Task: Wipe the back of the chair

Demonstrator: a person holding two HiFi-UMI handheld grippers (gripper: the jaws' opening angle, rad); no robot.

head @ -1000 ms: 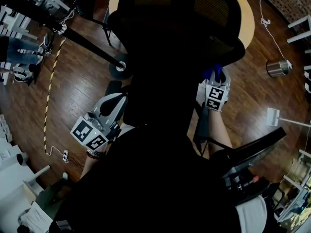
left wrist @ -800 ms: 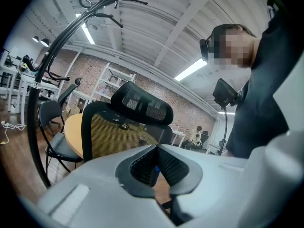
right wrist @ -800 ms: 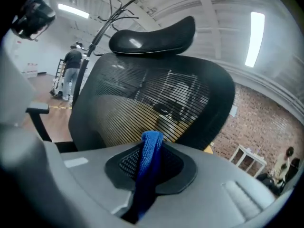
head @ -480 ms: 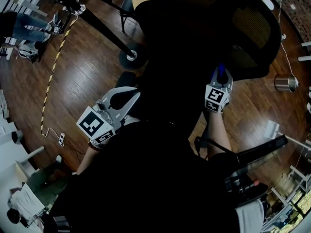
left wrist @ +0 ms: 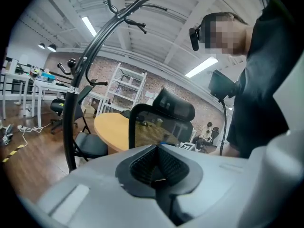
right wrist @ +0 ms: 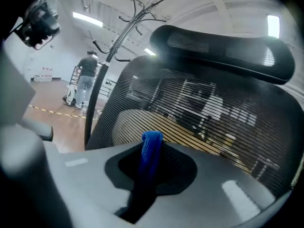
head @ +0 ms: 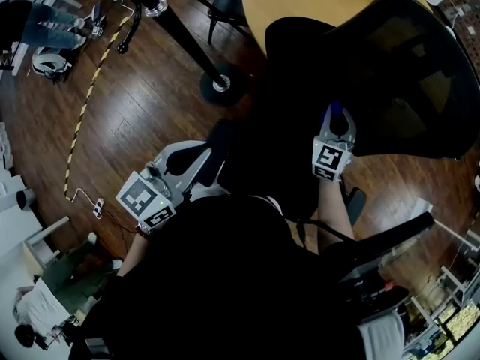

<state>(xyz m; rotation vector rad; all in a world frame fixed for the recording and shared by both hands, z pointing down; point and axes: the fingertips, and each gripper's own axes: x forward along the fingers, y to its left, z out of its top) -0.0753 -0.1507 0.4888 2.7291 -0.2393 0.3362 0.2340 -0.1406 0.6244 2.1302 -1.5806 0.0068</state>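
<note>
2 grippers: L gripper (head: 204, 163) (left wrist: 159, 167) and R gripper (head: 337, 120) (right wrist: 151, 164) sit low in head view, one each side of your torso.
L gripper state: fingers shut on each other, nothing btwn them. It's tilted up and to the right, twd the chair's dark lower part; can't tell if it touches.
R gripper state: fingers clamped on the blue cloth (head: 337, 112) (right wrist: 152, 145), aimed straight at the chair back.
Blue cloth: folded strip standing up out of the jaws, top end poking past the finger pads.
Chair (head: 390, 73) (left wrist: 154, 127) (right wrist: 213, 108): black mesh back, right in front of your R gripper and filling most of its view. Cloth tip is just beside the mesh; contact can't be confirmed.
Headrest (left wrist: 176, 106) (right wrist: 223, 44): curved black bar on top of the back.
Table (head: 300, 2) (left wrist: 111, 127): round, wood top, just behind the chair.
Coat stand (head: 187, 43) (left wrist: 90, 70) (right wrist: 111, 61): black pole, left of the chair, round base on the wood floor (head: 135, 118).
Tape (head: 82, 111): yellow/blk strip on the floor, well left of you.
Person (right wrist: 87, 82): far bkgd in R gripper view, standing beyond the coat stand.
</note>
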